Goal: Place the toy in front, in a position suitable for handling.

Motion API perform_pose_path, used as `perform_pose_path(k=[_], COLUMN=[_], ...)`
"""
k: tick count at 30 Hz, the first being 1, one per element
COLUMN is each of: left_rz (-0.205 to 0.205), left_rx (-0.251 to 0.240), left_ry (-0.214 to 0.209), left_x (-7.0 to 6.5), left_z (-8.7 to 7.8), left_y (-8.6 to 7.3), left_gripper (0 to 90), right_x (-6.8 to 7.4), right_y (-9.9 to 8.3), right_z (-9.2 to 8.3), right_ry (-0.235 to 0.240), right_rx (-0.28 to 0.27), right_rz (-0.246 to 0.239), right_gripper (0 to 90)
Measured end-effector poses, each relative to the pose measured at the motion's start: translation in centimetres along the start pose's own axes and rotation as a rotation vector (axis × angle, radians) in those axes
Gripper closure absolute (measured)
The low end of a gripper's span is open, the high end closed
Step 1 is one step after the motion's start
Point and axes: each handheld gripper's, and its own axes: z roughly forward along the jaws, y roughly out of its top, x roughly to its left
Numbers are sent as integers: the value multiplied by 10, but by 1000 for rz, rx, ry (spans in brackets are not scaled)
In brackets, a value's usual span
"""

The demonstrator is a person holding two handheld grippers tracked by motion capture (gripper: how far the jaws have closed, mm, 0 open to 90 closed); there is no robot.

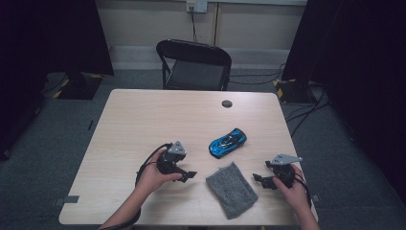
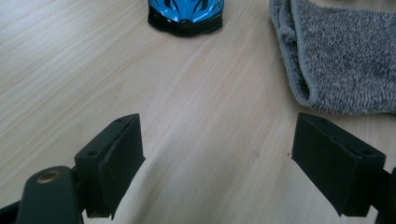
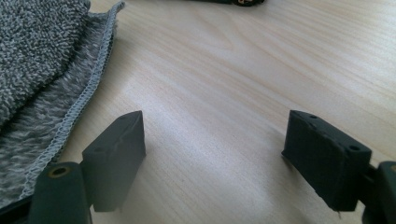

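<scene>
Both tools sit nearest me at the front of the counter [image 1: 143,110], one per hand. Left tool [image 1: 190,175] wide open, nothing between the jaws, just bare wood under them in the left tool's own view [image 2: 219,163]. Right tool [image 1: 259,180] also wide open and empty, same in its own view [image 3: 215,154].

Grey cloth [image 1: 231,189] lies flat between my two tools, folded over, near the front edge. Left tool is just beside its left side, right tool just beside its right side, neither touching. In the left gripper view the cloth [image 2: 341,56] shows a doubled folded edge; in the right gripper view I see its stitched hem [image 3: 51,88] close to my jaw.

Blue toy car [image 1: 228,142] is parked behind the cloth, nearer mid counter, apart from it. Its dark end [image 2: 186,16] faces my left tool.

Handling guess: cloth is soft, limp, light, terry-like pile so not slippery, not fragile. It will sag and unfold if lifted by one layer. Best hold is probably a corner or the hem, pinching both layers, one tool per side to keep it flat. Car looks hard, smooth, light, likely rolls if nudged; take it across the body sides, not the roof.

Black chair [image 1: 194,64] beyond the far edge, small dark disc [image 1: 227,103] on the far counter.
</scene>
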Motion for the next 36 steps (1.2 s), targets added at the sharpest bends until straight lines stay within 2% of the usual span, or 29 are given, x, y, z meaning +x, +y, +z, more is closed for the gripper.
perform_pose_path(k=[5,11,22,25,30,36], left_rz=[-2,-35,-16,-3,-11,-2], left_rx=[-5,-18,-14,-13,-19,-10], left_ry=[-9,0,8,12,16,22], left_x=[1,7,11,12,15,17], left_z=[9,18,33,40,52,67], left_y=[7,17,42,51,61,72], left_gripper=[165,164,169,172,173,174], right_x=[0,0,0,0,0,0], right_y=[0,0,0,0,0,0], right_z=[0,0,0,0,0,0], right_ry=[0,0,1,1,1,1], right_rx=[0,0,1,1,1,1], right_rz=[0,1,1,1,1,2], right_gripper=[199,198,196,196,196,196])
